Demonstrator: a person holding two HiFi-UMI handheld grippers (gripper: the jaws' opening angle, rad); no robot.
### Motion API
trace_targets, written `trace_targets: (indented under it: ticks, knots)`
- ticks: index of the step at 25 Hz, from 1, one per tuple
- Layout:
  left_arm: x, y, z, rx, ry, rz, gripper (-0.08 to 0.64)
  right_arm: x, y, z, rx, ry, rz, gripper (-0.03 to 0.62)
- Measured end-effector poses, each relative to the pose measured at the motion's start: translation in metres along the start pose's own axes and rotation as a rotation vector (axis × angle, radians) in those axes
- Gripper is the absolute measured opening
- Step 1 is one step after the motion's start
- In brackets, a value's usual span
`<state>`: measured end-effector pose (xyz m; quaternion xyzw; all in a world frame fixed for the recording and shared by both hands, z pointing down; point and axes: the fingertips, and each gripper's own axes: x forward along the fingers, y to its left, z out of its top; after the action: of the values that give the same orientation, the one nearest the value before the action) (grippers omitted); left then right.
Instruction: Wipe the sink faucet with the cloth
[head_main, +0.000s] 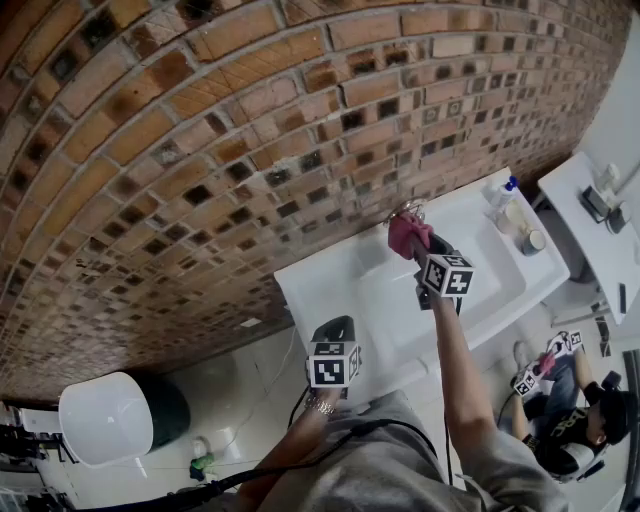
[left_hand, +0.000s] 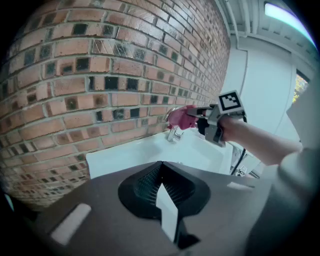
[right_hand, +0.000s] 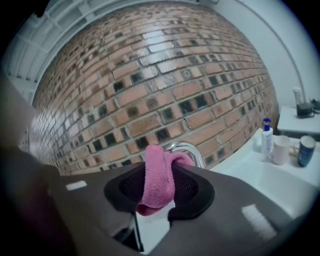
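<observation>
A chrome faucet (head_main: 410, 210) rises at the back of the white sink (head_main: 330, 275) against the brick wall. My right gripper (head_main: 418, 243) is shut on a pink cloth (head_main: 405, 234), and the cloth is pressed onto the faucet spout. In the right gripper view the cloth (right_hand: 157, 177) hangs folded between the jaws, with the curved spout (right_hand: 189, 148) just behind it. My left gripper (head_main: 336, 330) hovers over the sink's near left edge, jaws shut with nothing between them. From the left gripper view the cloth (left_hand: 181, 117) covers the faucet top above its base (left_hand: 174, 133).
A soap bottle (head_main: 503, 193) and cups (head_main: 533, 241) stand on the sink's right end. A white table (head_main: 585, 215) lies beyond it. A white bin (head_main: 100, 418) sits on the floor at the left. Another person (head_main: 565, 410) with grippers sits at the lower right.
</observation>
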<state>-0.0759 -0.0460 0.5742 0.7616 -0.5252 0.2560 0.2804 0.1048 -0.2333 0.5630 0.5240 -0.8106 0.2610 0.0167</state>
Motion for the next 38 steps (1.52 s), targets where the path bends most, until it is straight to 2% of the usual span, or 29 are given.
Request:
trace_targets:
  ticks: [4, 8, 11, 12, 14, 16, 17, 18, 21, 23, 26, 28, 30, 31, 34, 38]
  knots:
    - [0.014, 0.000, -0.015, -0.017, 0.046, 0.000, 0.014, 0.044, -0.023, 0.000, -0.156, 0.052, -0.034, 0.120]
    - [0.027, -0.004, 0.002, 0.010, 0.040, -0.002, 0.014, 0.058, -0.017, -0.011, -0.115, 0.031, 0.041, 0.115]
    - [0.040, -0.010, 0.012, 0.035, 0.041, -0.023, 0.014, 0.064, -0.001, -0.041, -0.143, 0.105, 0.084, 0.115]
    - [0.044, -0.013, 0.014, 0.039, 0.043, -0.033, 0.014, 0.064, 0.007, -0.051, -0.161, 0.136, 0.105, 0.115]
    - [0.048, -0.019, 0.020, 0.049, 0.040, -0.054, 0.014, 0.059, 0.039, -0.064, -0.208, 0.195, 0.219, 0.110]
    - [0.052, -0.022, 0.025, 0.070, 0.039, -0.067, 0.014, 0.049, 0.074, -0.056, -0.351, 0.174, 0.303, 0.110]
    - [0.053, -0.023, 0.028, 0.078, 0.037, -0.072, 0.014, 0.044, 0.083, -0.043, -0.436, 0.134, 0.287, 0.110]
    - [0.054, -0.022, 0.031, 0.082, 0.033, -0.074, 0.014, 0.043, 0.081, -0.027, -0.516, 0.094, 0.232, 0.110]
    - [0.055, -0.012, 0.040, 0.085, 0.023, -0.063, 0.014, 0.050, 0.041, 0.019, -0.742, 0.038, -0.031, 0.109]
    - [0.054, -0.005, 0.042, 0.097, 0.018, -0.046, 0.014, 0.052, 0.011, 0.041, -0.805, 0.015, -0.158, 0.106]
    - [0.054, 0.003, 0.044, 0.115, 0.014, -0.029, 0.014, 0.049, -0.033, 0.064, -0.792, 0.016, -0.290, 0.101]
    - [0.056, 0.006, 0.040, 0.108, 0.020, -0.031, 0.014, 0.050, -0.070, 0.065, -0.697, 0.049, -0.338, 0.098]
    - [0.058, 0.008, 0.034, 0.101, 0.034, -0.035, 0.014, 0.055, -0.096, 0.059, -0.583, 0.063, -0.330, 0.095]
    - [0.060, 0.009, 0.031, 0.098, 0.042, -0.037, 0.014, 0.059, -0.106, 0.053, -0.561, 0.080, -0.335, 0.094]
    - [0.064, 0.008, 0.028, 0.089, 0.053, -0.046, 0.014, 0.076, -0.133, 0.027, -0.539, 0.195, -0.370, 0.091]
    - [0.064, 0.004, 0.027, 0.085, 0.066, -0.061, 0.014, 0.091, -0.157, -0.009, -0.492, 0.321, -0.335, 0.087]
